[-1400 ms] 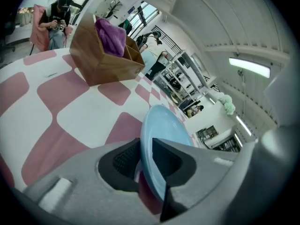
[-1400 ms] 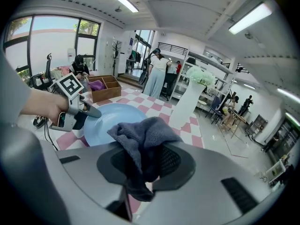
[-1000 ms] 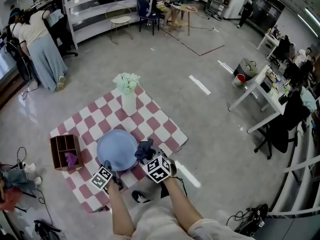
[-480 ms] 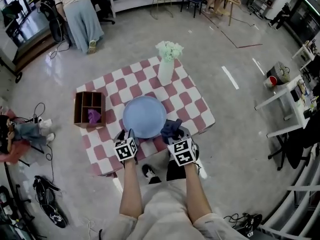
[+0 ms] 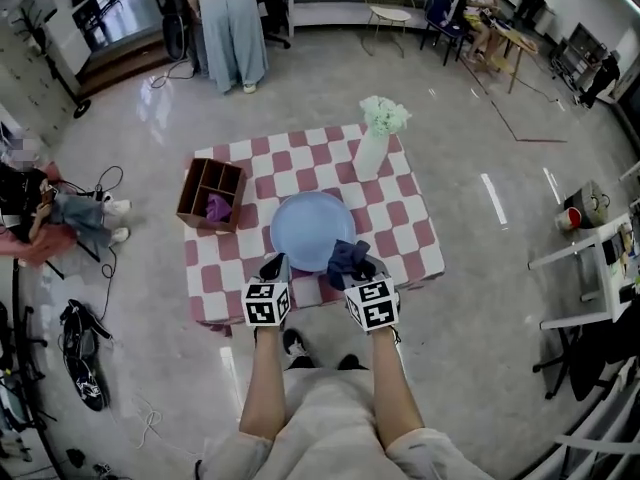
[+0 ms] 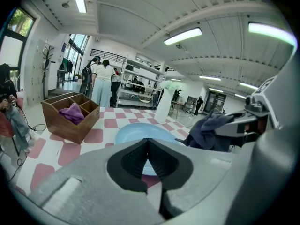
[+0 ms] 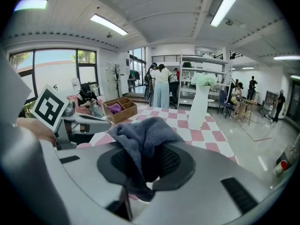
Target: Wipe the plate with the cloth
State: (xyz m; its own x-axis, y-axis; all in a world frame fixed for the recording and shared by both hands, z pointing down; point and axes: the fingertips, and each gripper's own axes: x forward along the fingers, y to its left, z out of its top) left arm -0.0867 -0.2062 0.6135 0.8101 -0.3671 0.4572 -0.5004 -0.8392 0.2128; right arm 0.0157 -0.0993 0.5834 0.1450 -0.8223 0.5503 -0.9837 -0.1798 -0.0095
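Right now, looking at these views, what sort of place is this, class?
Probably an open lab or workshop hall, not a home: metal shelving, a white desk, loose cables on the polished floor, one checked table staged mid-room.

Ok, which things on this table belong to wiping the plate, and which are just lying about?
For the job: blue plate, dark cloth in the right claw.
Lying about: wooden box, purple rag inside it, white vase of flowers.

On the table [image 5: 412,230], the box [image 5: 211,194] lies left of the plate [image 5: 305,228], the vase [image 5: 371,153] behind.
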